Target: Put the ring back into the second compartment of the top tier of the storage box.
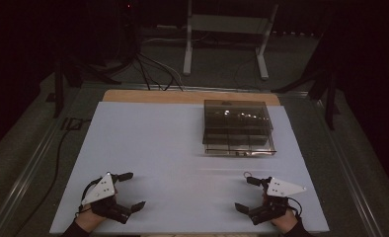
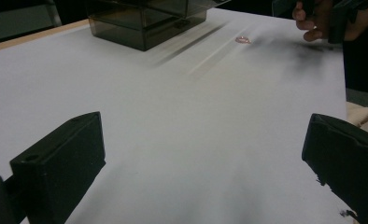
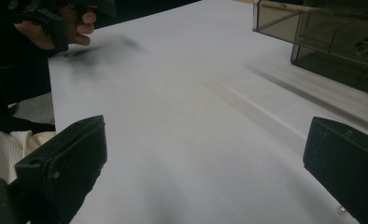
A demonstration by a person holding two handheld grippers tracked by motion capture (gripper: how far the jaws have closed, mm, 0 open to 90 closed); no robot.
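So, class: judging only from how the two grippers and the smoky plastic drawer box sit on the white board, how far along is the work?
Nothing looks done yet. The left gripper and right gripper rest near the front edge of the white board, jaws wide apart and empty. The smoky plastic drawer box stands untouched farther back, its lowest drawer slightly out. A small ring lies by the right gripper. All handling seems left to do.

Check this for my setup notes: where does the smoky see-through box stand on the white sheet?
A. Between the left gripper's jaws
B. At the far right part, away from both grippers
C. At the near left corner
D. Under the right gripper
B: the smoky box stands far right on the white sheet, apart from the left gripper and right gripper.
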